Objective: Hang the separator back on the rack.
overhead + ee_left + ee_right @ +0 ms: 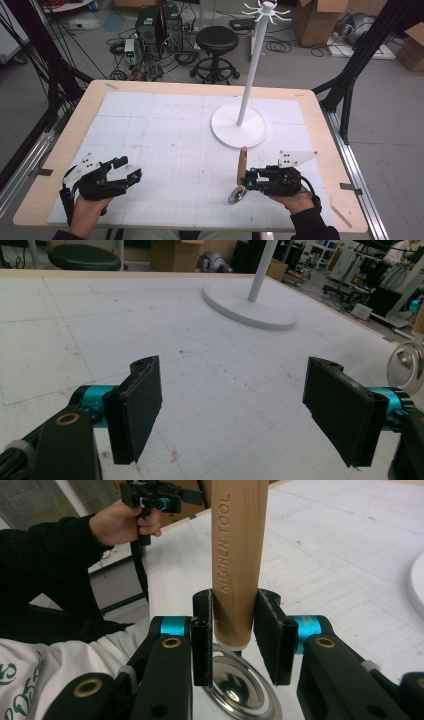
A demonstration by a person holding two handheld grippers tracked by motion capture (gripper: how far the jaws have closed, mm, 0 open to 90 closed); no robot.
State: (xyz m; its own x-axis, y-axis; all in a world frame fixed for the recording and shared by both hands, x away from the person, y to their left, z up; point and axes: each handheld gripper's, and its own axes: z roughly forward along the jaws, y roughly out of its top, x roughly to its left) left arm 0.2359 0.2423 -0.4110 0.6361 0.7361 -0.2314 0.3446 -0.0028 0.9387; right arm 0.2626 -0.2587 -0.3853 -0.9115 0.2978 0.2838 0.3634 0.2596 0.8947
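Right claw point(248, 178) is clamping the ladle point(239, 560) low on its wooden handle, just above the metal bowl point(240, 690); in the right gripper view both pads are pressing the wood from either side, with the words KITCHEN TOOL running up the grain. The handle is standing close to upright out of the claw, so the long axis is running vertical, wooden end up, bowl point(237, 195) hanging below the jaws and sitting near the tabletop point(65, 150); contact with the mat cannot be told. Left claw point(129, 170) is resting well off to the far side of the ladle, jaws standing wide apart with nothing between them, pads point(137, 410) facing bare mat. The white stand point(239, 127) is rising ahead of the right claw and slightly toward the left one, its round base near the ladle's top as seen from above, its hooks point(266, 9) well above. Judging by this, the right hand is much the nearer to the stand, and the move is likely turning on lifting the ladle up and forward to hook height. Open room is lying between the two claws and ahead of the left one; the tabletop's near edge is close behind both hands, its side edge near the right claw's outer side.
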